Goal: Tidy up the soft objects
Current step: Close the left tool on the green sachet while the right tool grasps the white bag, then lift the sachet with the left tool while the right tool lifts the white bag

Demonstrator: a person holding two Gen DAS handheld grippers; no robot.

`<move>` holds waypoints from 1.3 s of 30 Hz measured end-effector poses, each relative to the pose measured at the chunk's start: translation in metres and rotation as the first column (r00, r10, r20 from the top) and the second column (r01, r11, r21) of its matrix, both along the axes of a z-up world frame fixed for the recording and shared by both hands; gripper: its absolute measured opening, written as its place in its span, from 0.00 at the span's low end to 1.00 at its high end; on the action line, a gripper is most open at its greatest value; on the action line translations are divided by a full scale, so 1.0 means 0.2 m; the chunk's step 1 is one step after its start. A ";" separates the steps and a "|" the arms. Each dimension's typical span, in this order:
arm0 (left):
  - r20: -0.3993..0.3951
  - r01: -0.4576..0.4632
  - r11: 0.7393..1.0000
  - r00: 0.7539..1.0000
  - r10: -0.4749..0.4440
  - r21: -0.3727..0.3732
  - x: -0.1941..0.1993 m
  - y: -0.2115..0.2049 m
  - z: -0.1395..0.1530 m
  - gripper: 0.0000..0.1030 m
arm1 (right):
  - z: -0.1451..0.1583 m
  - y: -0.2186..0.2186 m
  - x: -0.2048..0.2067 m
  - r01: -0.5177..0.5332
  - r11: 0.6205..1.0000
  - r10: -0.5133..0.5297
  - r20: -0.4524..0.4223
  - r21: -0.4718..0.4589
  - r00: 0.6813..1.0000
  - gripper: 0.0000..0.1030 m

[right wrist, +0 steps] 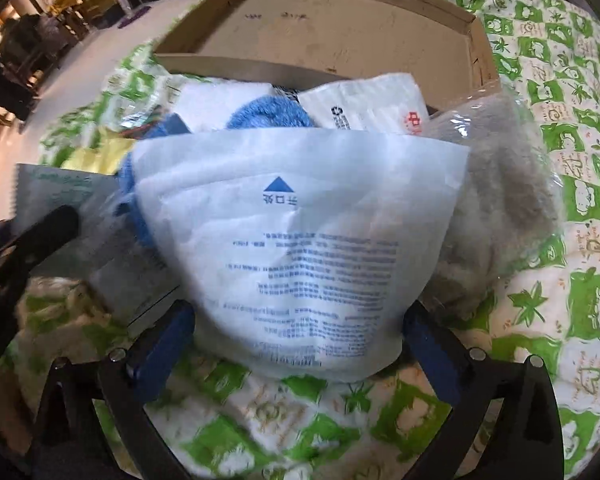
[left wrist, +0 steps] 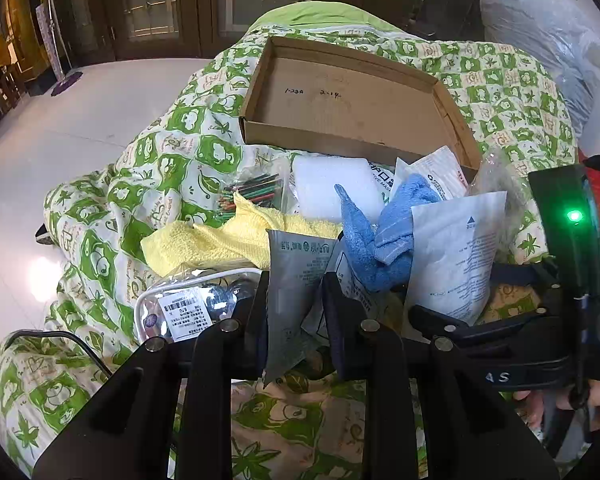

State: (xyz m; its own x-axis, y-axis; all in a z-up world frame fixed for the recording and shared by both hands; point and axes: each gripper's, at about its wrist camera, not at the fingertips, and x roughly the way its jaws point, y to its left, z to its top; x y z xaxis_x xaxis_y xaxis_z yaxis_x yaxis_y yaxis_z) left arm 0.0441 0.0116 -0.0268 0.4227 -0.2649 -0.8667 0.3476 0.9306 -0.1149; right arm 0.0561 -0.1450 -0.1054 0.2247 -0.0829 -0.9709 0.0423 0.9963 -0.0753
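A bed (left wrist: 172, 152) covered by a green-and-cream patterned quilt fills the middle of the room. Beyond its left edge runs a pale, glossy tiled floor (left wrist: 60, 120) with a bright glare patch. Dark wooden doors with glass panels (left wrist: 152, 0) line the far wall. A stand with a purple base (left wrist: 66, 80) rests on the floor near them.
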 end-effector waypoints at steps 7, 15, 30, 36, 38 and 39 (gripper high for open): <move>0.031 -0.032 0.999 0.999 0.032 -0.008 -0.02 0.07 0.06 0.23 | 0.06 -0.08 -0.05 0.030 0.998 -0.032 0.042 0.053 0.999 0.78; 0.033 0.002 1.000 0.999 -0.001 -0.030 -0.04 0.03 0.07 0.13 | 0.18 -0.14 -0.15 -0.004 0.996 -0.003 0.074 0.094 0.997 0.46; 0.065 0.035 0.996 0.997 -0.030 -0.084 -0.01 -0.01 0.24 0.07 | 0.38 -0.24 -0.20 0.018 0.979 -0.048 0.140 0.203 0.989 0.42; 0.063 0.054 0.996 0.997 -0.050 -0.065 0.03 -0.01 0.28 0.07 | 0.40 -0.26 -0.18 0.009 0.978 -0.041 0.148 0.207 0.988 0.42; 0.047 0.031 0.999 0.998 -0.030 -0.040 0.03 0.01 0.23 0.07 | 0.40 -0.26 -0.19 0.010 0.976 -0.042 0.140 0.217 0.989 0.42; 0.029 0.019 0.999 0.999 -0.018 -0.036 0.03 0.04 0.19 0.07 | 0.39 -0.26 -0.19 0.010 0.975 -0.041 0.137 0.221 0.990 0.42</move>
